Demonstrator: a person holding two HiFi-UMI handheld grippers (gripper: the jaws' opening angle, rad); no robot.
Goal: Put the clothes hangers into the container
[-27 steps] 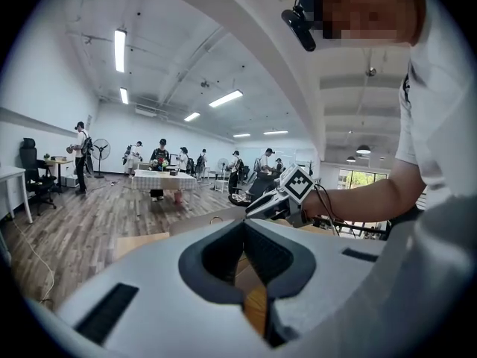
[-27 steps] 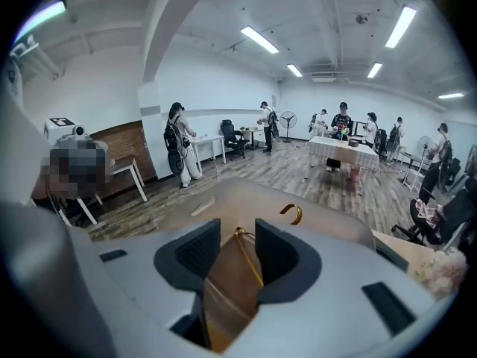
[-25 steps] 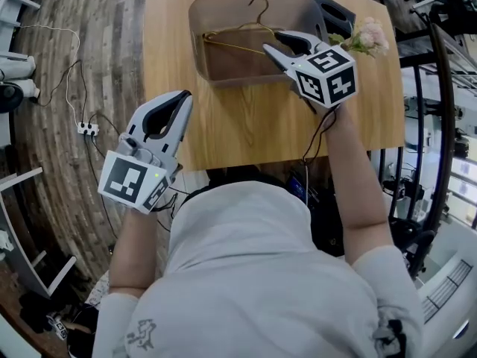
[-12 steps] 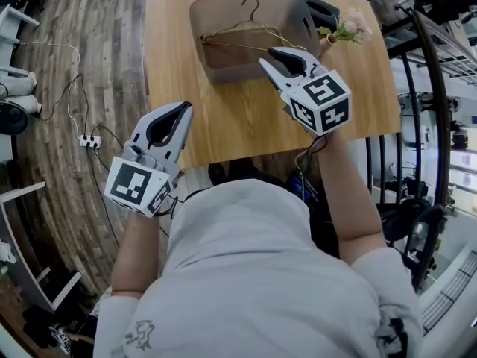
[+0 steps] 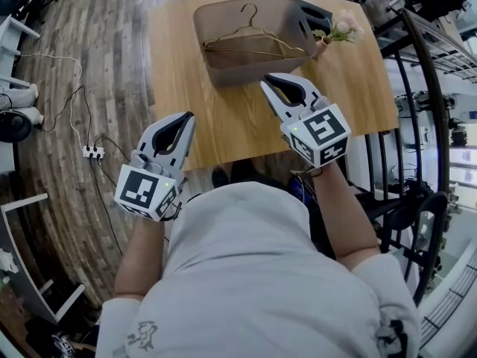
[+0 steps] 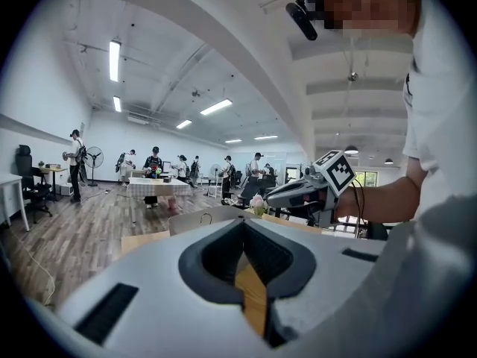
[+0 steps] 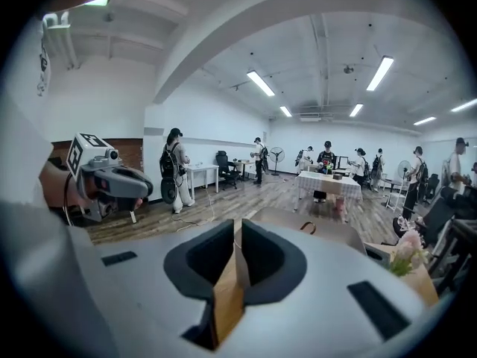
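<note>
**Both grippers empty, hanger lying in the tub**

The right gripper [image 5: 273,83] hangs above the table, just short of the container's near wall. Its jaws are closing, with only a thin slit left between the dark pads. Nothing stands in that slit, and its own view shows only table wood through it. The left gripper [image 5: 181,119] sits at the table's near left edge. Its jaws are drawn together at the tips and clasp nothing. Both tools have pale grey moulded shells with black rubbery jaw linings, and each carries a marker cube at the rear.

The clothes hanger [image 5: 253,50] is thin gold-coloured wire with a curled hook. It lies flat inside the container [image 5: 231,69], with the hook pointing toward the far wall. The container is a smooth grey-brown plastic tub with rounded corners and holds only that hanger. It stands at the far middle of the light wooden table [image 5: 223,118].

Just beside the tub's right end are a dark bin [image 5: 309,17] and a small bunch of pink flowers [image 5: 339,27].
</note>
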